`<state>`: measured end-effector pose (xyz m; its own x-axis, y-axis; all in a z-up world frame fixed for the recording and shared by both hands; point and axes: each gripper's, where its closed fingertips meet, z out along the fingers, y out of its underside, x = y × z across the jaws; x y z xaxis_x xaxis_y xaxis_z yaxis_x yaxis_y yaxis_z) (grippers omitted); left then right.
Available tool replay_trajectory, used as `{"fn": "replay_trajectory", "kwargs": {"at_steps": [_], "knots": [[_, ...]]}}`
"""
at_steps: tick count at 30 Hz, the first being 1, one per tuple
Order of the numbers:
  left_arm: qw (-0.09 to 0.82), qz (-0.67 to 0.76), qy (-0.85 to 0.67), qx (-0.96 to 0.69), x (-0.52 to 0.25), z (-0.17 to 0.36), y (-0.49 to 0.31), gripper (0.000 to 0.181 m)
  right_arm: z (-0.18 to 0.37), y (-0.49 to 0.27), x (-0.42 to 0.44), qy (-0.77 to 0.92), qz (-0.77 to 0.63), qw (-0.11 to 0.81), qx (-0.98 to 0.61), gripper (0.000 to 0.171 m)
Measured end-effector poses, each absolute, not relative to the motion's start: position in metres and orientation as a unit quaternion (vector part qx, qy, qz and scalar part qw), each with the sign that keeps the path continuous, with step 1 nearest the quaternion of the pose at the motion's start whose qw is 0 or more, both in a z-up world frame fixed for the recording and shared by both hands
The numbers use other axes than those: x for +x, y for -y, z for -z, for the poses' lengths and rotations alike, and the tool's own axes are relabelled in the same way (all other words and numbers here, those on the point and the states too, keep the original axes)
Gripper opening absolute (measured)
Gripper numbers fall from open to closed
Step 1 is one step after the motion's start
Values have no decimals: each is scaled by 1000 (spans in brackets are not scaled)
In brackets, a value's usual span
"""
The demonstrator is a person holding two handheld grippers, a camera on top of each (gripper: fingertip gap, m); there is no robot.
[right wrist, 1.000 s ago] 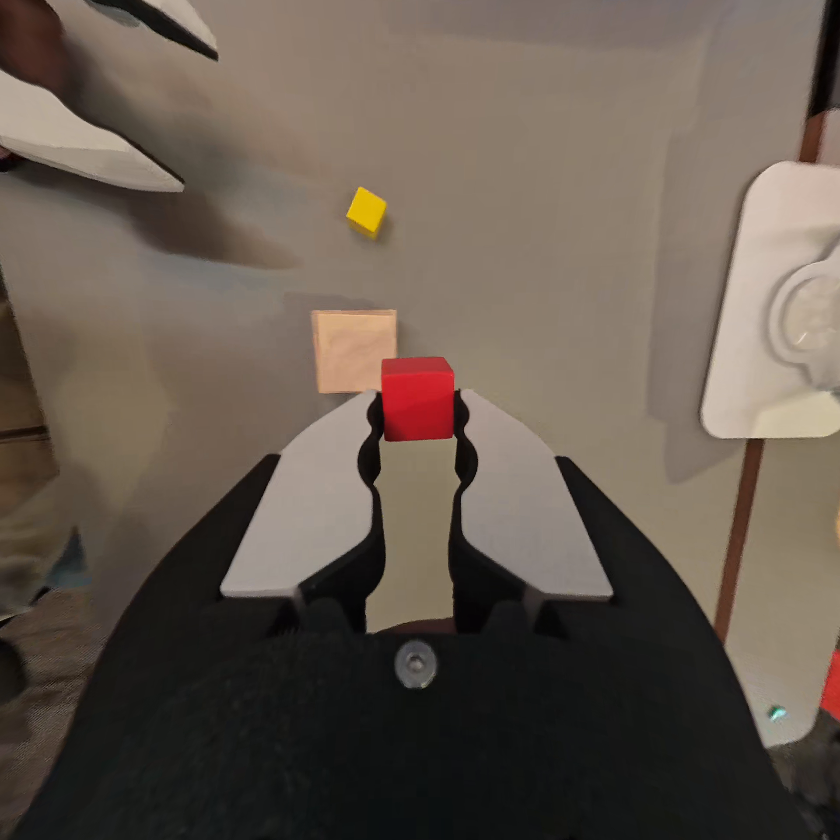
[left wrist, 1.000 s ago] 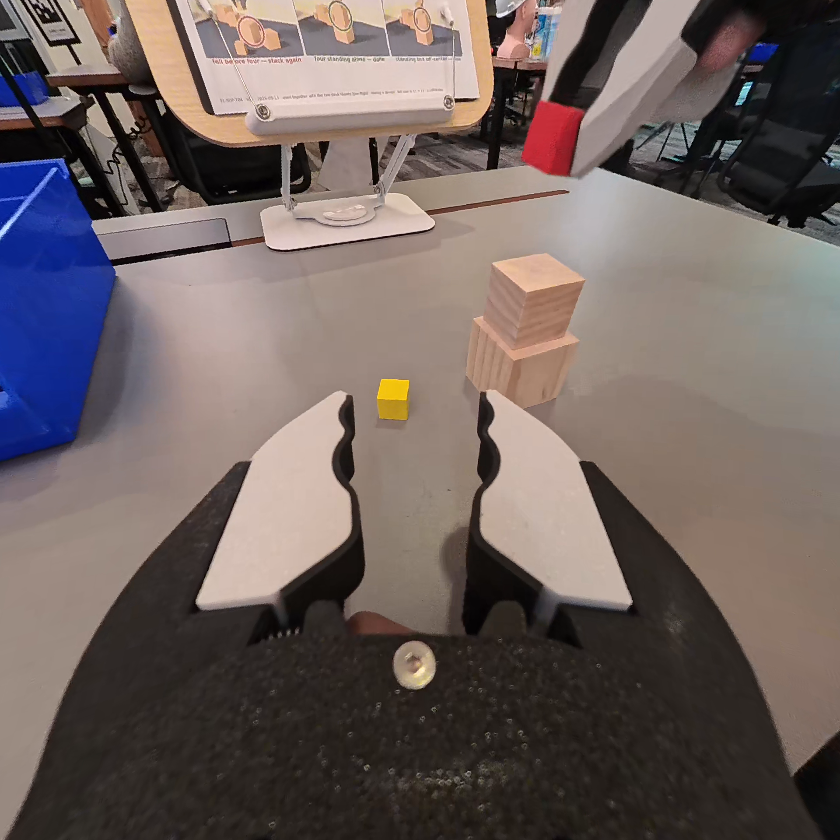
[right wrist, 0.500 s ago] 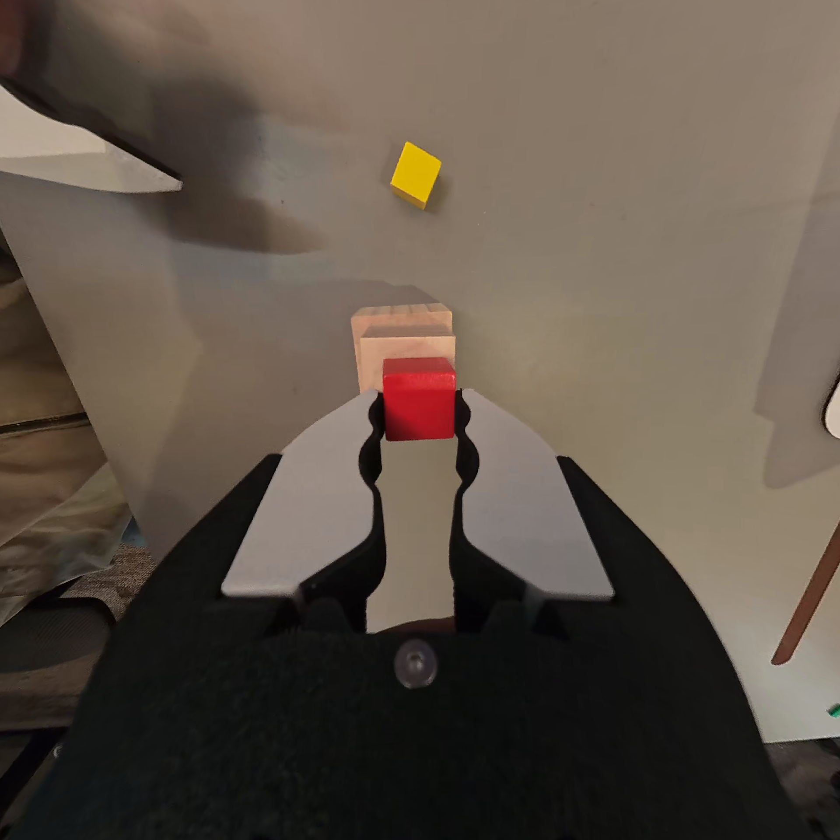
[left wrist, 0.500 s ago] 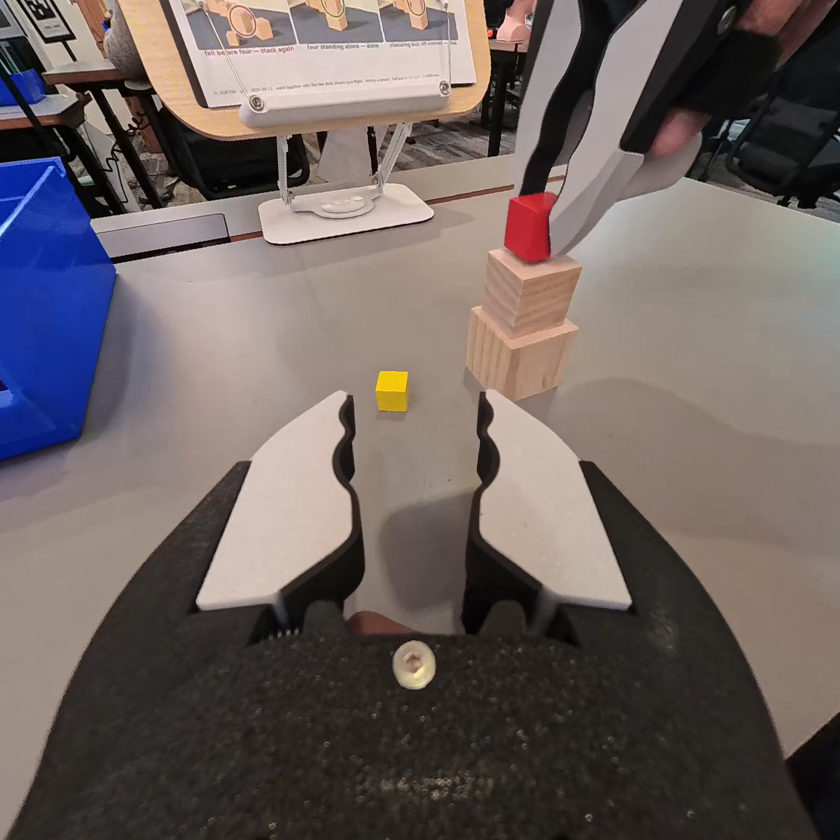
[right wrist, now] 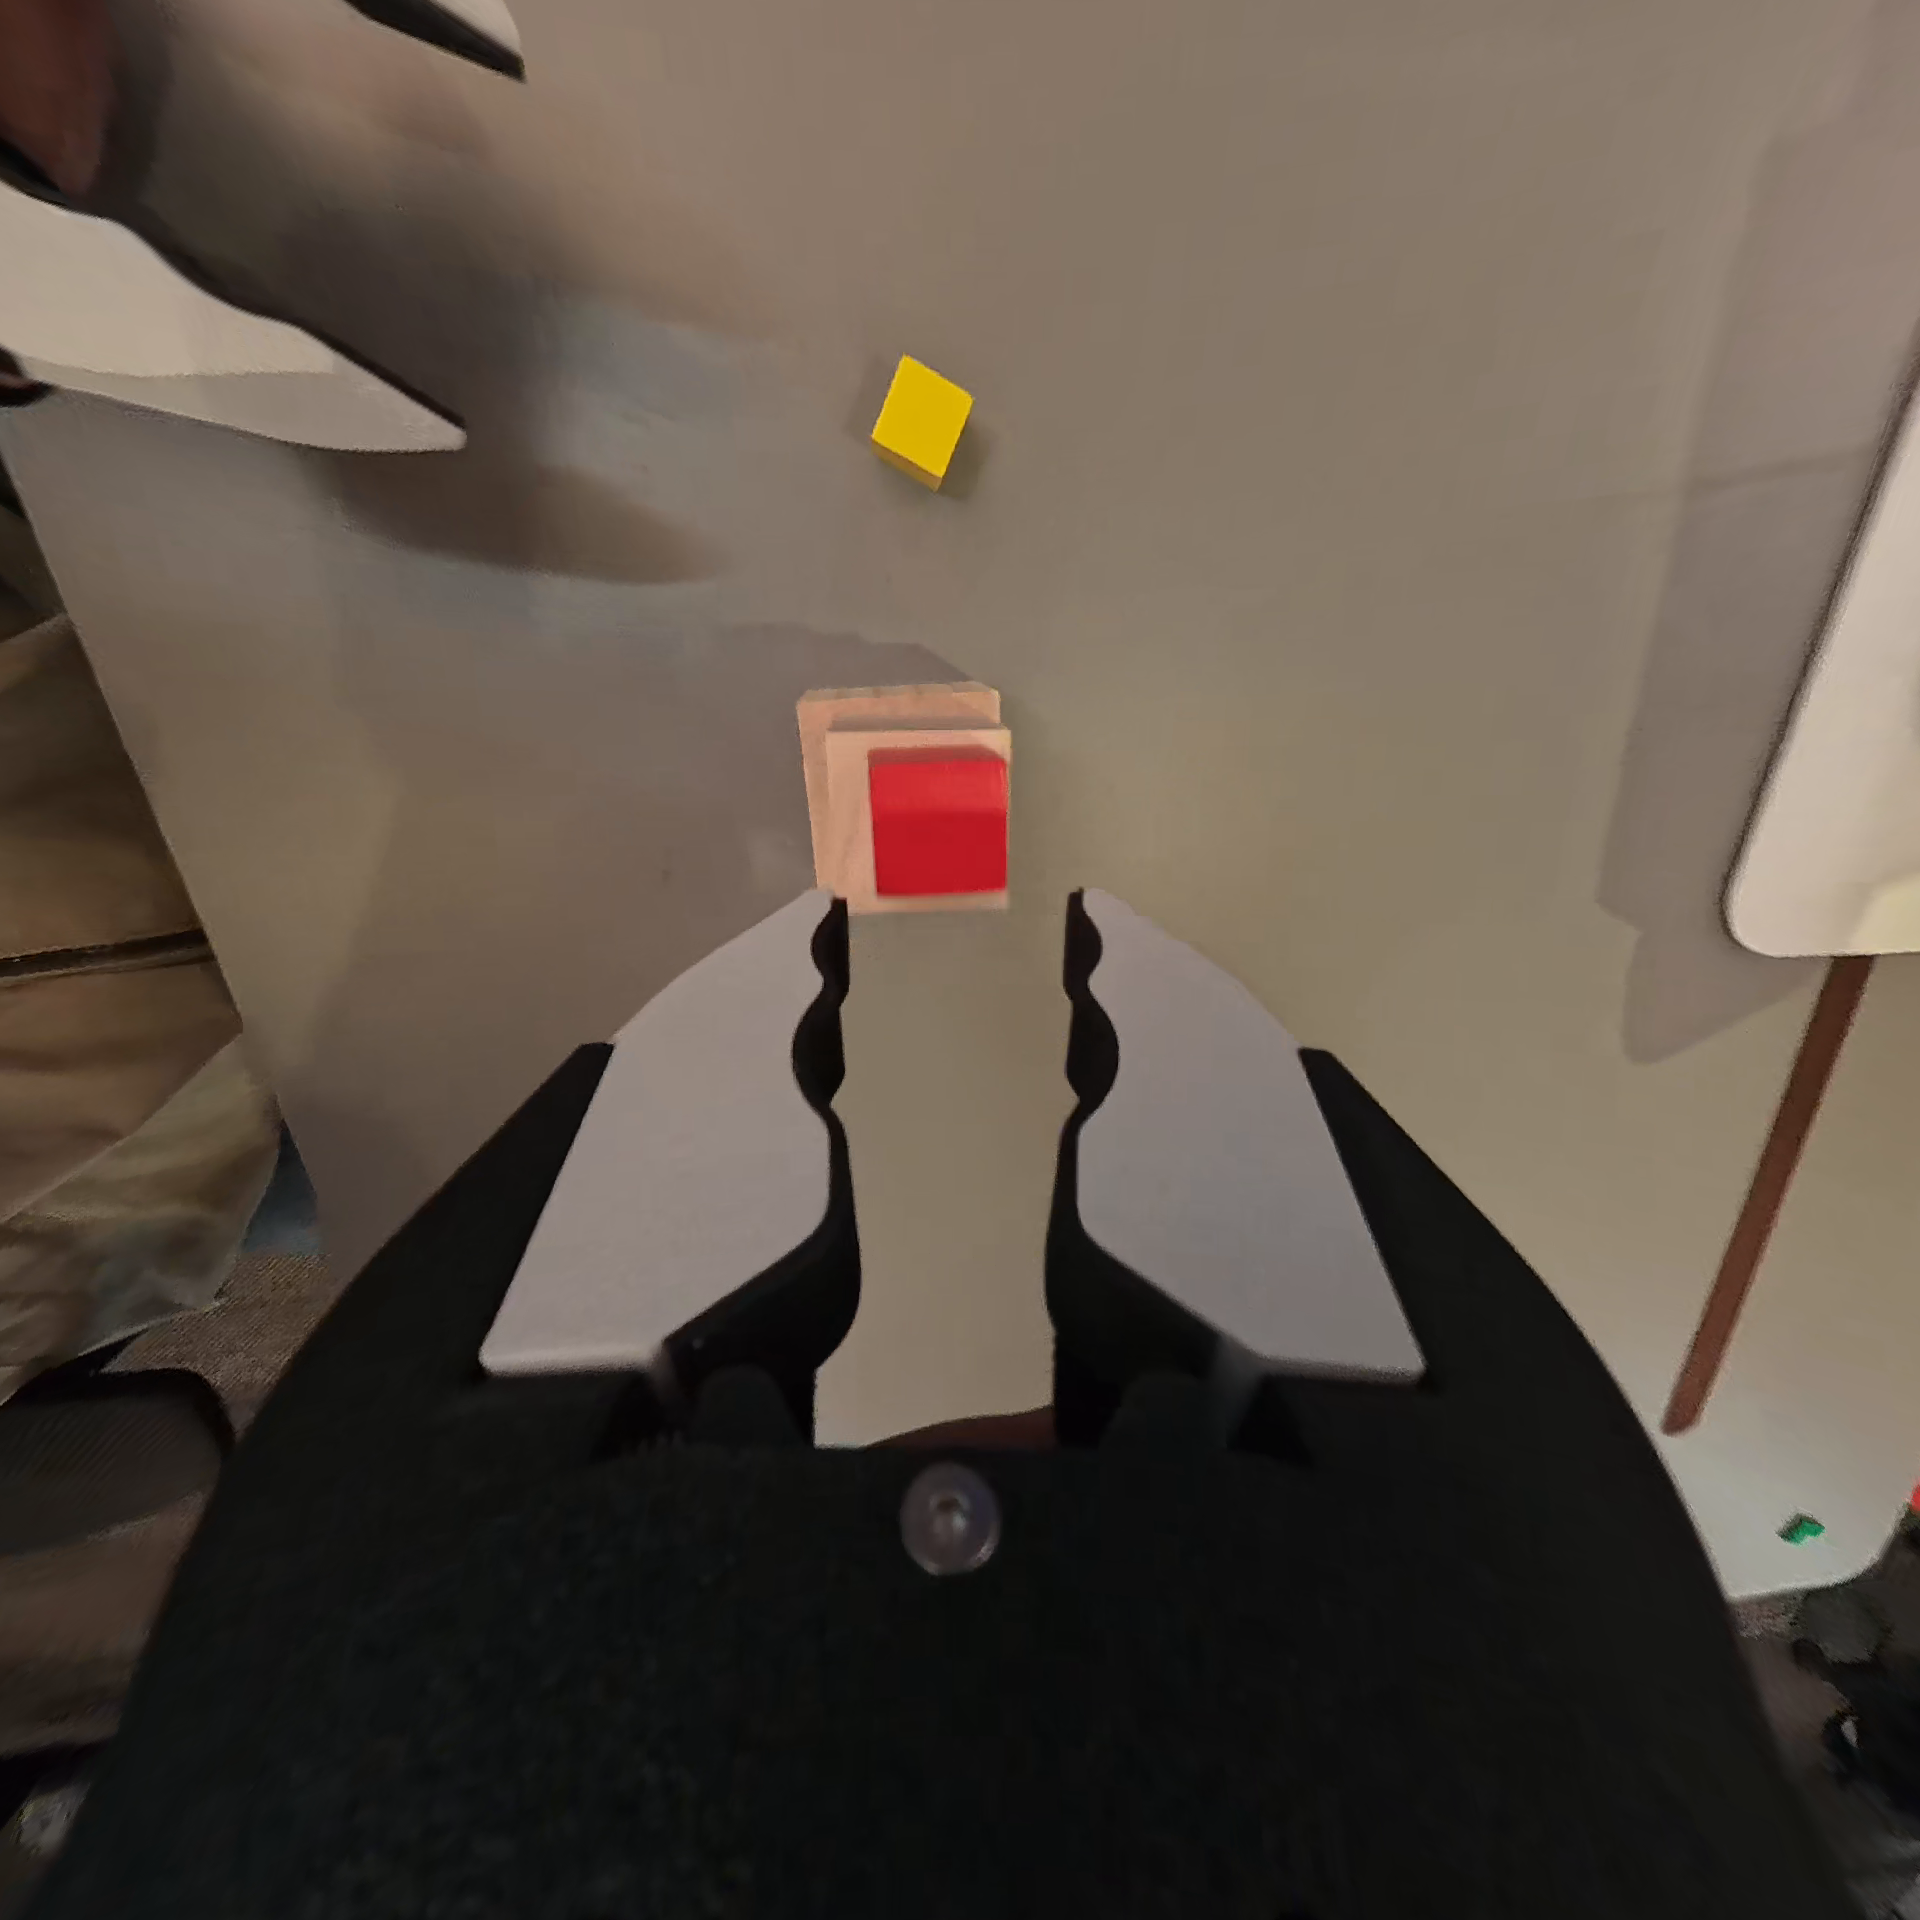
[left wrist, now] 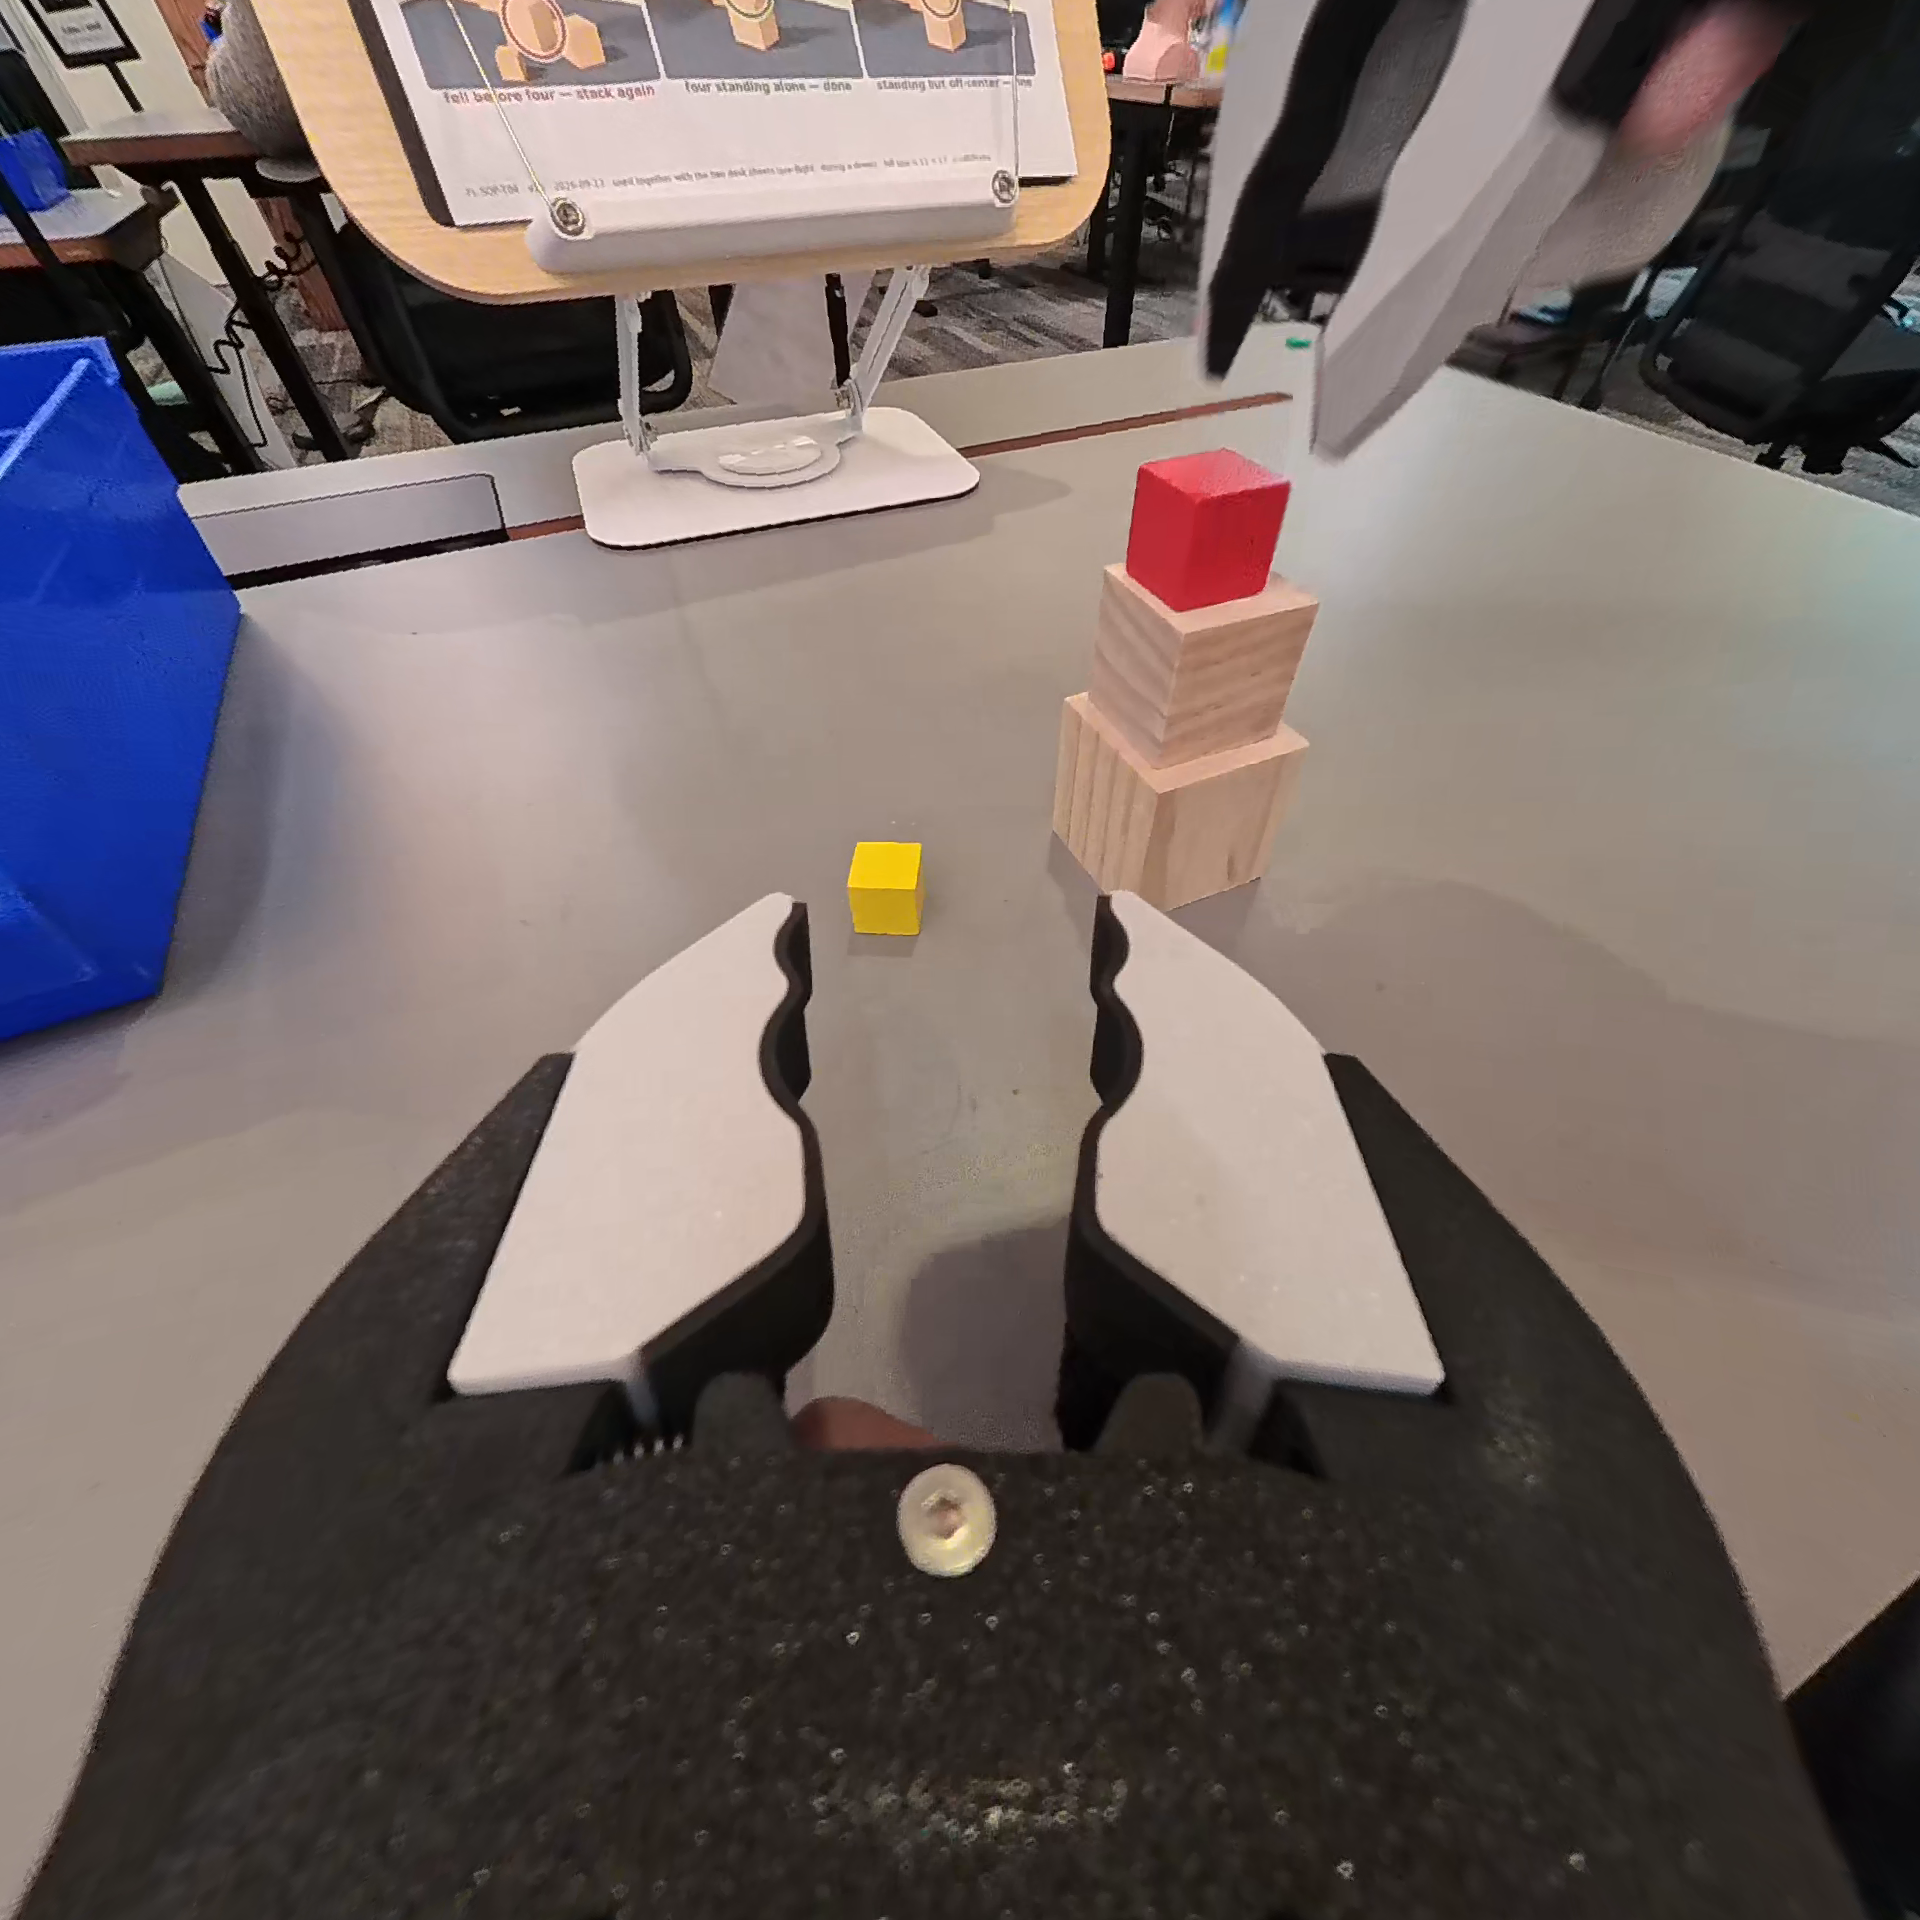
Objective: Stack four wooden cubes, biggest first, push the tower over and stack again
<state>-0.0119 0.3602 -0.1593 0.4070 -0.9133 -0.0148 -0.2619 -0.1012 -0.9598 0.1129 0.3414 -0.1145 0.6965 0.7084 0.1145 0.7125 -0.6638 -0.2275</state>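
A tower of three cubes stands on the grey table: a big plain wooden cube at the bottom, a smaller plain wooden cube on it, and a red cube on top. The red cube sits toward one corner in the right wrist view. A small yellow cube lies alone on the table, just ahead of my left gripper, which is open and empty. My right gripper is open and empty, above the tower; it also shows in the left wrist view.
A blue bin stands at the left. A document stand with a white base and an instruction sheet is at the table's back. The left gripper's fingers show at the upper left of the right wrist view.
My right gripper lowered the red cube onto the second wooden cube, opened, and lifted up and away. The left gripper has barely moved.
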Motion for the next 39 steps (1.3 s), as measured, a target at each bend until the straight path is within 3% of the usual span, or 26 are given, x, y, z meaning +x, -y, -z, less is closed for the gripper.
{"fn": "replay_trajectory", "kwargs": {"at_steps": [3,7,13,15,19,22,34,36,38,39], "knots": [[504,317,-439,-673,-12,161,-361,51,76,-334,124,377,54,204,-902,44],[500,310,-438,-680,-13,163,-363,51,39,-305,125,314,64,372,-871,51],[503,295,-439,-683,-15,161,-363,53,85,-254,132,108,29,577,-809,67],[509,278,-432,-691,-19,161,-366,53,119,-244,136,50,31,586,-808,76],[487,277,-434,-706,-17,166,-364,55,158,-233,130,-4,23,580,-815,77],[461,250,-459,-717,-13,177,-365,63,167,-230,122,-9,13,574,-819,77],[330,183,-505,-776,45,228,-409,64,165,-226,112,-3,-14,570,-821,73],[321,163,-513,-779,48,237,-412,58,165,-225,112,-4,-18,570,-822,72],[321,168,-520,-774,50,237,-411,22,164,-225,113,-6,-22,569,-822,72],[321,167,-522,-772,50,237,-411,22,164,-225,114,-6,-23,569,-822,72]]}}
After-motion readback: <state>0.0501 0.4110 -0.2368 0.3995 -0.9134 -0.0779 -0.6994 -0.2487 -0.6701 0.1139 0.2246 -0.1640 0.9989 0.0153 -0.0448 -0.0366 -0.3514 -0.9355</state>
